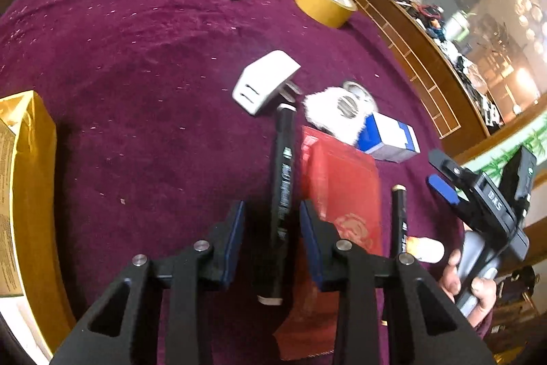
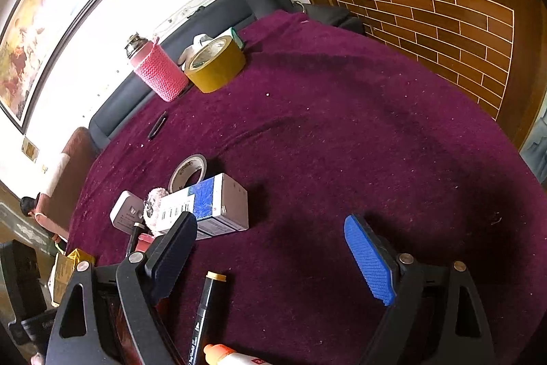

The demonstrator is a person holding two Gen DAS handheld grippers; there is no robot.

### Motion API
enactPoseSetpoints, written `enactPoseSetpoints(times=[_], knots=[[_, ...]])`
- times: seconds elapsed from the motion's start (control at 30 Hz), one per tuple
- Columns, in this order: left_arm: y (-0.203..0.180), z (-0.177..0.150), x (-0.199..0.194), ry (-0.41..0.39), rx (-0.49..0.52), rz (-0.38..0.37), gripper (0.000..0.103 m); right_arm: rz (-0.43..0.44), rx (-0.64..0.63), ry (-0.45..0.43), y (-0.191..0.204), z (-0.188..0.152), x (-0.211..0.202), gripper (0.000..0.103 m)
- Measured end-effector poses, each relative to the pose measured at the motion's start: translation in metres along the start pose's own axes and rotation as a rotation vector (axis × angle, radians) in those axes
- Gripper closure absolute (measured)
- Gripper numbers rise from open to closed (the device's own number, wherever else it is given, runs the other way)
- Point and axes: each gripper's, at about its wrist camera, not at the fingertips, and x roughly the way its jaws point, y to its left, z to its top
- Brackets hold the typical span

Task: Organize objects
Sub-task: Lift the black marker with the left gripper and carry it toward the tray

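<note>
Black marker [image 1: 282, 180] noted on the maroon-covered table [image 1: 136, 91], directly between the pads of the left hand-held gripper [image 1: 271, 211]. In the left wrist view its long axis runs from 6 to 12 o'clock, in line with the fingers; one end is tucked back between the finger bases and the far end stops just short of a white plug adapter [image 1: 266, 84] at 12.

Left jaws are set narrow around the marker, yet a strip of cloth is seen on each side of the barrel, so no pad contact is recorded. A further squeeze is judged necessary before any lift.

A red packet [image 1: 342, 180] lies just beside the marker at 3 o'clock, partly under the right-side finger. It is judged liable to be caught by that pad. A second marker [image 1: 398, 218] lies parallel, further out at 3.

Right hand-held gripper [image 2: 270, 221] is held with jaws wide and nothing between the pads. It is placed at 3 o'clock of the left one and well apart from the first marker. The left hand is clearly the nearer.

A yellow carton [image 1: 27, 177] is seen at 9 o'clock; whether it is the destination cannot be told.
</note>
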Motion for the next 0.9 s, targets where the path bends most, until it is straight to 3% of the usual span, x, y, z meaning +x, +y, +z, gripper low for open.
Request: enactPoseSetpoints(times=[0.1,0.23,0.33,0.47,0.53,0.57,0.6,0.63,0.67,0.77,0.9], knots=[[-0.008,0.002,0.004,-0.003,0.056,0.042,0.07,0.001,-0.009,0.003,0.002,-0.001,0.001,0.012],[-0.045,-0.002,0.02,0.008,0.276,0.246,0.067,-0.003,-0.015,0.003,0.003,-0.001,0.001,0.012],[-0.061,-0.003,0.028,-0.011,0.357,0.343,0.063,-0.008,-0.013,-0.002,0.002,-0.002,0.0,0.012],[-0.062,-0.001,0.033,-0.087,0.384,0.446,0.032,-0.009,-0.015,-0.001,0.002,-0.002,0.001,0.012],[-0.064,-0.005,0.034,-0.143,0.437,0.484,0.029,-0.013,-0.018,-0.002,0.003,-0.002,0.001,0.012],[-0.065,-0.007,0.033,-0.15,0.444,0.491,0.032,-0.013,-0.019,-0.003,0.003,-0.001,0.001,0.012],[-0.065,-0.008,0.032,-0.143,0.444,0.481,0.049,-0.014,-0.021,-0.006,0.003,-0.001,0.001,0.012],[-0.066,-0.007,0.031,-0.111,0.436,0.415,0.064,-0.02,-0.024,-0.008,0.003,-0.001,0.001,0.012],[-0.067,-0.007,0.03,-0.085,0.431,0.368,0.088,-0.022,-0.027,-0.008,0.003,-0.001,0.001,0.012],[-0.074,-0.015,0.026,-0.07,0.446,0.363,0.089,-0.031,-0.036,-0.012,0.004,0.0,0.002,0.012],[-0.064,-0.021,-0.001,-0.099,0.345,0.291,0.089,-0.039,-0.046,-0.026,0.004,0.001,0.001,0.012]])
